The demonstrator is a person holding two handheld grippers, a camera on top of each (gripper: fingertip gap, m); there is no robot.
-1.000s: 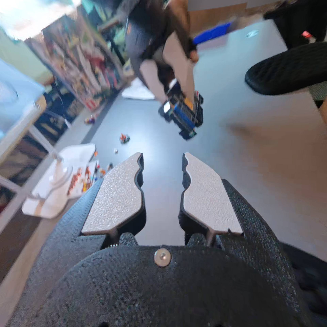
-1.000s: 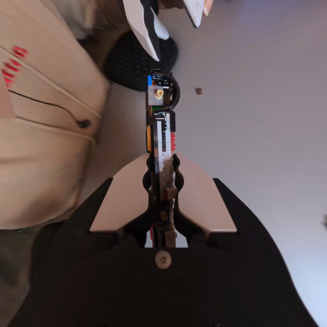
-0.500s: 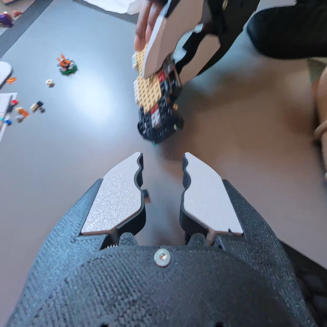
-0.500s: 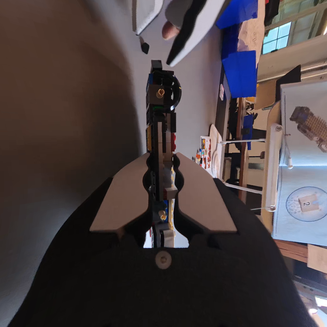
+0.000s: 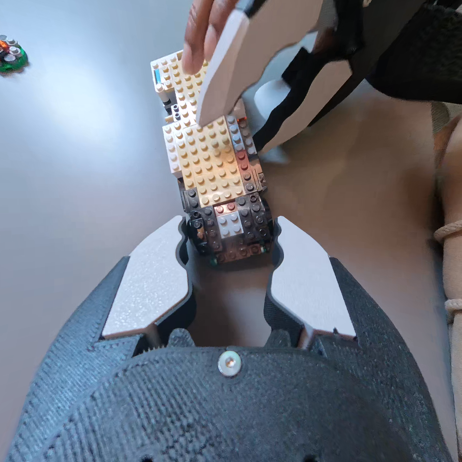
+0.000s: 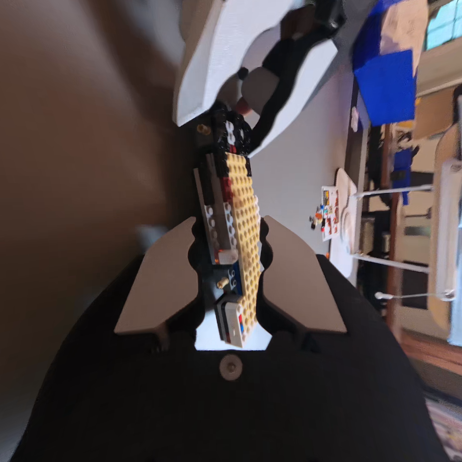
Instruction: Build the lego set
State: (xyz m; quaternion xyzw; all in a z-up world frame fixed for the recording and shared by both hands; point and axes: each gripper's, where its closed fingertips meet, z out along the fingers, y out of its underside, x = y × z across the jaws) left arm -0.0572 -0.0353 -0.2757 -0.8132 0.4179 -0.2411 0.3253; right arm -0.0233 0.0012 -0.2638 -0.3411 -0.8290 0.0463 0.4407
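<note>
A long brick model (image 5: 210, 160) with a tan studded top and a black end lies low over the grey floor (image 5: 75, 175). My left gripper (image 5: 230, 225) is open, and the model's black end stands between its pads with thin gaps on both sides. My right gripper (image 6: 228, 222) is open around the model's other end (image 6: 245, 212), which sits tilted between the pads with a dark gap on the left side. The right gripper also shows in the left wrist view (image 5: 230, 136), and the left gripper shows in the right wrist view (image 6: 217, 136).
A small green round brick piece (image 5: 10, 57) lies on the floor at far left. A person's hand (image 5: 197, 42) is above the model, and beige clothing (image 5: 450, 250) is at the right. A white tray with loose pieces (image 6: 347, 217) and blue boxes (image 6: 385, 85) stand farther off. Left tips to right tips: about 6 centimetres.
Both grippers' jaws have widened. My left gripper has moved up to the model, whose black end now stands between its pads. The model has turned from edge-on to tilted between the right pads.
</note>
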